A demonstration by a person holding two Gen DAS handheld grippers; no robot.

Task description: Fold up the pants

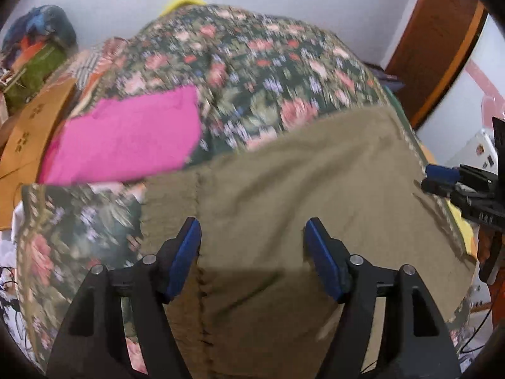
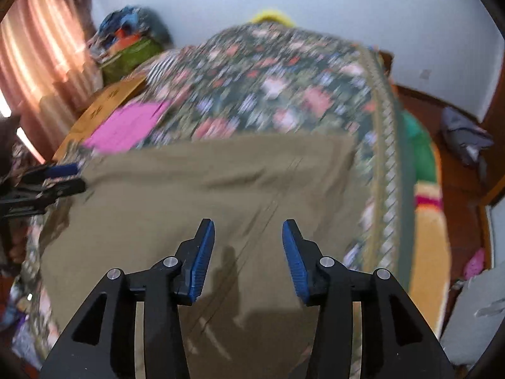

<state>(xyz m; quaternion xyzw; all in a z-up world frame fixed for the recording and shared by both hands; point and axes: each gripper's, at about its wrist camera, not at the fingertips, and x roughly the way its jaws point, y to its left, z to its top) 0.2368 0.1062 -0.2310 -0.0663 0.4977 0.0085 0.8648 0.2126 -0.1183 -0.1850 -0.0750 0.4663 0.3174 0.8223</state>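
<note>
on the bed's flowered cover (image 1: 252,63) lie the olive pants (image 1: 284,173), spread flat under both grippers. left gripper (image 1: 252,246) and right gripper (image 2: 248,246) hang above them, jaws apart, holding nothing. a pink cloth (image 1: 126,135) lies beside the pants, a cardboard box (image 1: 31,120) at the bed's edge.

The pants (image 1: 284,183) are plain olive-khaki, with a darker stitched seam down the cloth. Under them the bedspread (image 1: 258,72) is dark green, strewn with pink and red roses, lilac sprigs and pale leaves — its edge (image 2: 383,145) carries a tan braided band. A folded cloth (image 1: 126,139) on the bed is bright magenta. The left tongs (image 1: 252,246) and right tongs (image 2: 248,246) are black with blue pads. The curtain (image 2: 41,63) is salmon pink — the wall (image 2: 347,6) is pale blue-white.
</note>
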